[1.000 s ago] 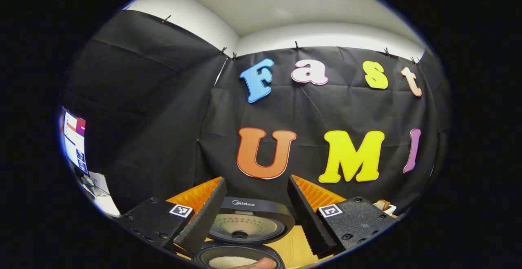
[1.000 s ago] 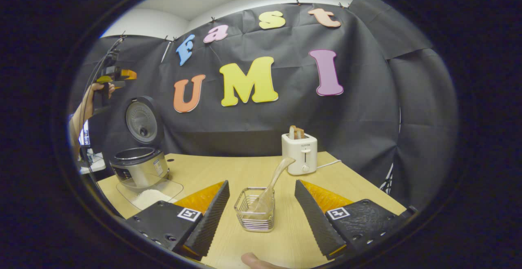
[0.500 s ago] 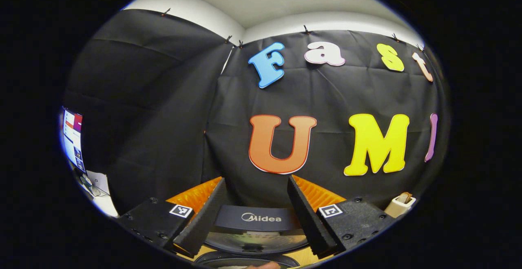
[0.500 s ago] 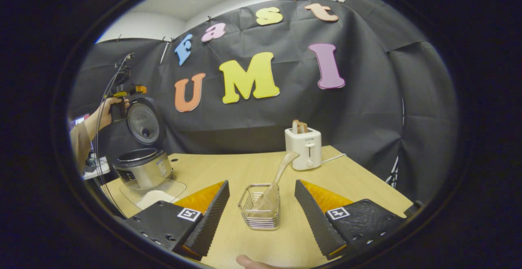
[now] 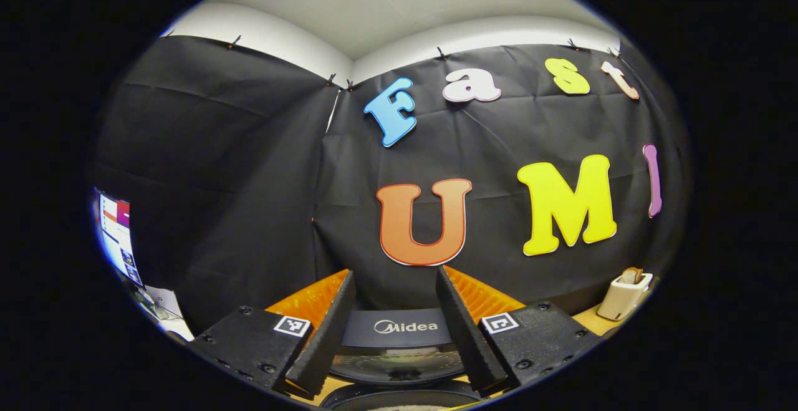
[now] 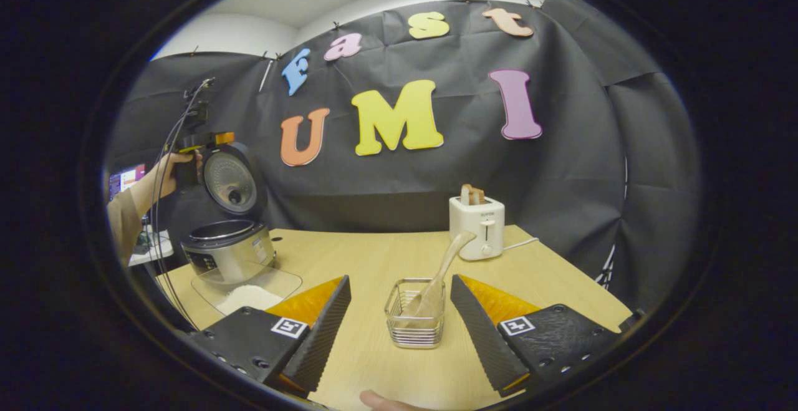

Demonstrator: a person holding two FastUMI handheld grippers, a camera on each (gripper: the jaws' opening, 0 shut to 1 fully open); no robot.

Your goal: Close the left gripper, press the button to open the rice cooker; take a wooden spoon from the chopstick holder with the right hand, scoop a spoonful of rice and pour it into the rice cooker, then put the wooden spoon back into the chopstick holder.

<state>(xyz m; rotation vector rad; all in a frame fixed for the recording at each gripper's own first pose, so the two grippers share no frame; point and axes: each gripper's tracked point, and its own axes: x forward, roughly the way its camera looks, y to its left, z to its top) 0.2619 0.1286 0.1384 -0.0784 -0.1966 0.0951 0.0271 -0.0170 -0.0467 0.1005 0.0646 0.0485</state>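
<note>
The rice cooker (image 6: 227, 252) stands at the table's left with its lid (image 6: 232, 180) raised upright. A hand holds my left gripper (image 6: 202, 141) at the lid's top edge. In the left gripper view this gripper (image 5: 393, 274) is open, and the lid's rim (image 5: 399, 328) shows between its fingers. A wooden spoon (image 6: 447, 264) leans in the wire chopstick holder (image 6: 416, 322). My right gripper (image 6: 400, 280) is open just short of the holder, which sits centred between its fingers. A clear dish of rice (image 6: 249, 295) lies in front of the cooker.
A white toaster (image 6: 480, 227) with bread in it stands at the back right of the wooden table (image 6: 349, 255), also seen as the toaster (image 5: 623, 295) in the left gripper view. A monitor (image 5: 117, 236) glows at far left. A fingertip (image 6: 380, 400) shows at the bottom.
The left gripper has come down from above the cooker to the top of the raised lid. The right gripper has drifted slightly, so the holder now sits further right between its fingers.
</note>
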